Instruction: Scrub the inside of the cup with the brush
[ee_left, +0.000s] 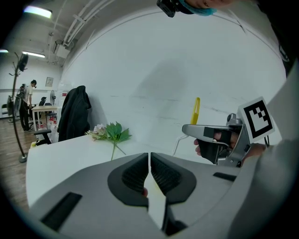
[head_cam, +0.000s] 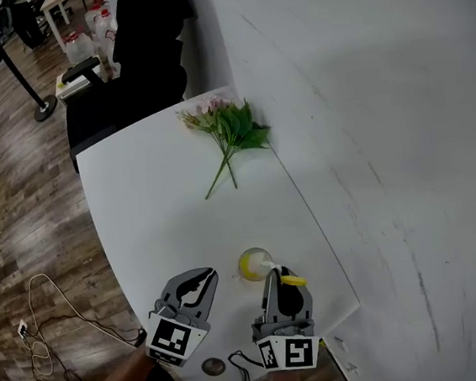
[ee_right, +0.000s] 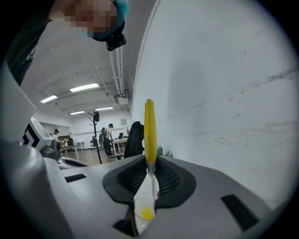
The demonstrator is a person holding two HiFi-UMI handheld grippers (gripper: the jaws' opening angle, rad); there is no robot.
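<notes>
right gripper (ee_right: 150, 179) fingers clamp the yellow brush (ee_right: 149, 126), its tip in the cup (ee_right: 141, 212) below them; left gripper (ee_left: 149, 163) fingers together, empty.

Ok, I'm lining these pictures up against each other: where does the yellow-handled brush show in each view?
Head view: brush low centre, in the right gripper, its tip at the cup.
Left gripper view: brush right of centre, upright above the right gripper.
Right gripper view: brush dead centre, between the shut jaws.
Shared landmark: the flowers.
</notes>
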